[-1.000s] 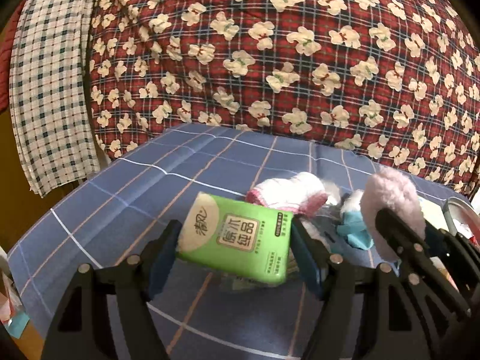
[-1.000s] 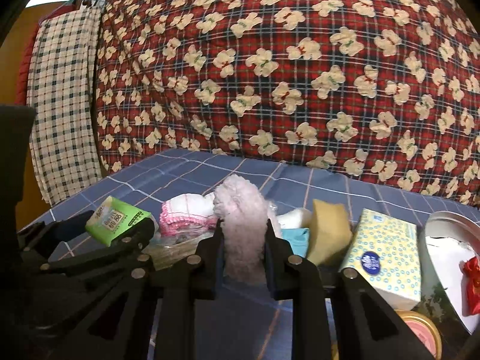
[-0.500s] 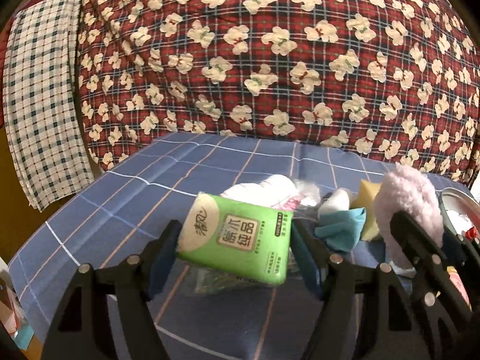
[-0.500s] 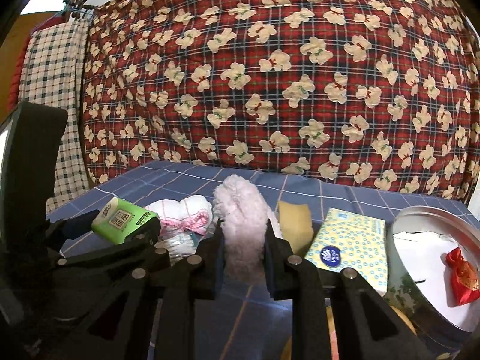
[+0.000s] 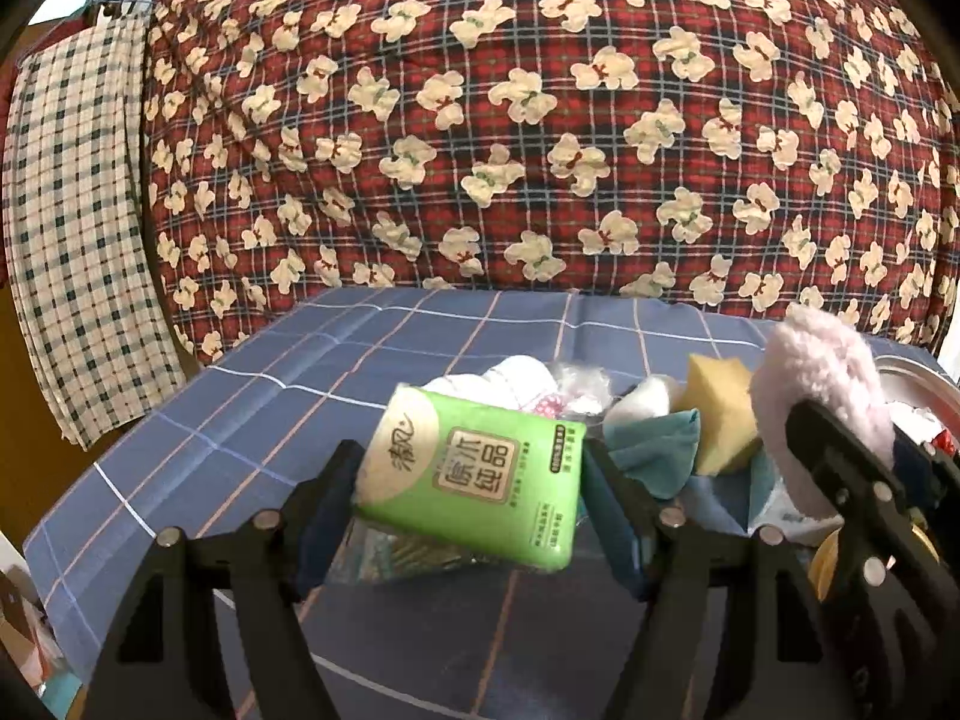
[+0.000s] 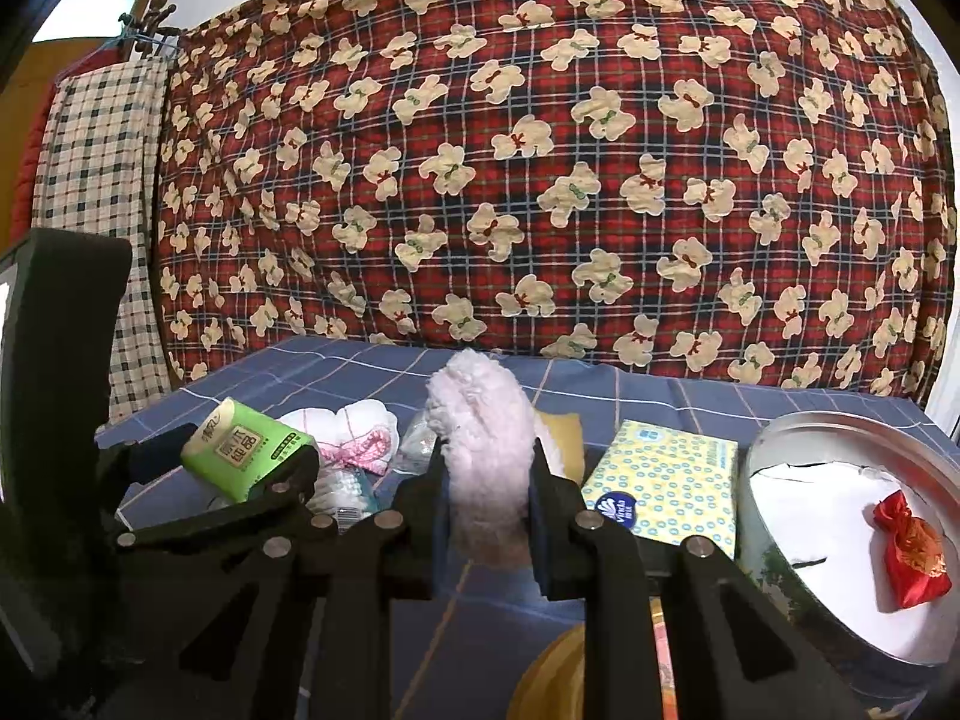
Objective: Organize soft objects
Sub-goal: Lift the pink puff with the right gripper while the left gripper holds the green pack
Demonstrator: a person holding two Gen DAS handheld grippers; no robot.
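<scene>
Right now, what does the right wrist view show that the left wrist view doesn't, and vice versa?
Right wrist only: the yellow dotted tissue box in full, and the red pouch lying inside the round metal tin.

Left wrist only: a teal cloth beside the yellow sponge, which shows clearly here.

Both: the left tongs clamped on the green tissue pack, the right tongs shut on the pink fluffy item, and the blue checked tablecloth.
</scene>
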